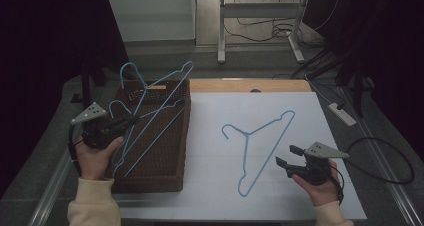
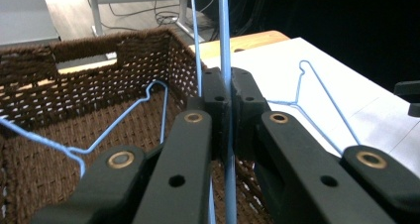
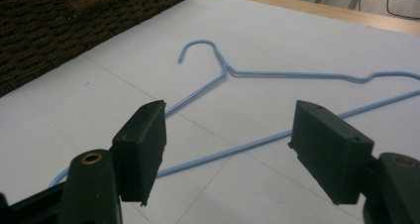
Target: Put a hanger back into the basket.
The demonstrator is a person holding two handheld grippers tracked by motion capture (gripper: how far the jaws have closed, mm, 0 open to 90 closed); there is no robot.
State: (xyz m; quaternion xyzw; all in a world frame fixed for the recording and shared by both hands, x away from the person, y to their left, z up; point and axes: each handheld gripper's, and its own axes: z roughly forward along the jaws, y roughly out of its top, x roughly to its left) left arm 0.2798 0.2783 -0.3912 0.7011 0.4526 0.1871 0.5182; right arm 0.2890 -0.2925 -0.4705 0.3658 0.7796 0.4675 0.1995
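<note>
While the left gripper (image 1: pixel 131 120) is pinching a blue hanger (image 2: pixel 226 45) over the basket (image 1: pixel 172 178) at the surface's left edge | right gripper (image 1: pixel 285 155) jaws are sitting wide near the right edge | second hanger (image 1: pixel 248 136) is lying mid-surface

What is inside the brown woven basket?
Inside the brown woven basket are thin blue wire hangers; the left claw grips one. Their overlap hides the exact number.

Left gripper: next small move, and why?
Probably lift the held hanger a little higher and carry it toward the white mat. The left gripper is shut on its blue wire above the basket, another hanger lies inside, and one already lies on the mat.
</note>
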